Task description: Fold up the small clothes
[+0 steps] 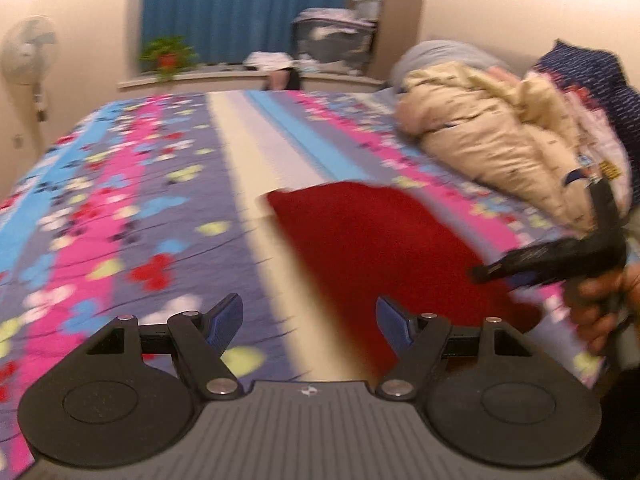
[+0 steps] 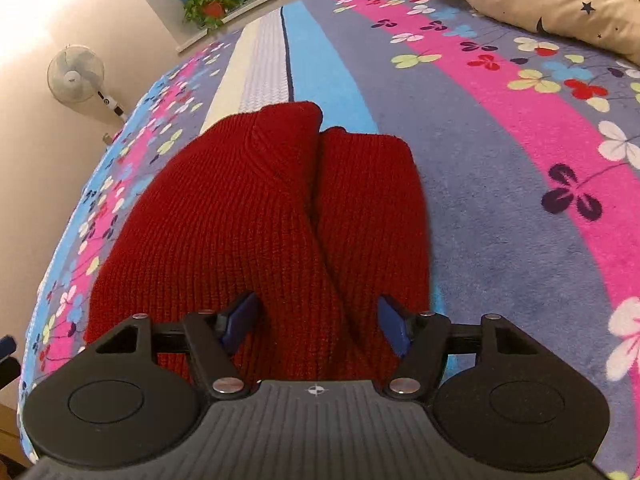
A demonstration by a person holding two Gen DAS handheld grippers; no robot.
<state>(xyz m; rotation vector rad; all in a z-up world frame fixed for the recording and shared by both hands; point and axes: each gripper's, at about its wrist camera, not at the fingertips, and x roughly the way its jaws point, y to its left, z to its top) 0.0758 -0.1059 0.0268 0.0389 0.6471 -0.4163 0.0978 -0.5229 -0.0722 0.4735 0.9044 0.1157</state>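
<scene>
A red ribbed knit garment [image 2: 256,216] lies folded lengthwise on the bedspread [image 2: 500,184], both claws spread, empty.

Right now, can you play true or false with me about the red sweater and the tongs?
1. The red sweater lies on the flowery bedspread. True.
2. The right tongs are squeezing the sweater. False: they are open, their jaws apart over the knit.
3. The left tongs are open and hold nothing. True.
4. The sweater is spread flat with both sleeves out. False: it is folded in, two parts meeting along a middle seam.
5. A potted plant stands on the ledge beyond the bed. True.
</scene>
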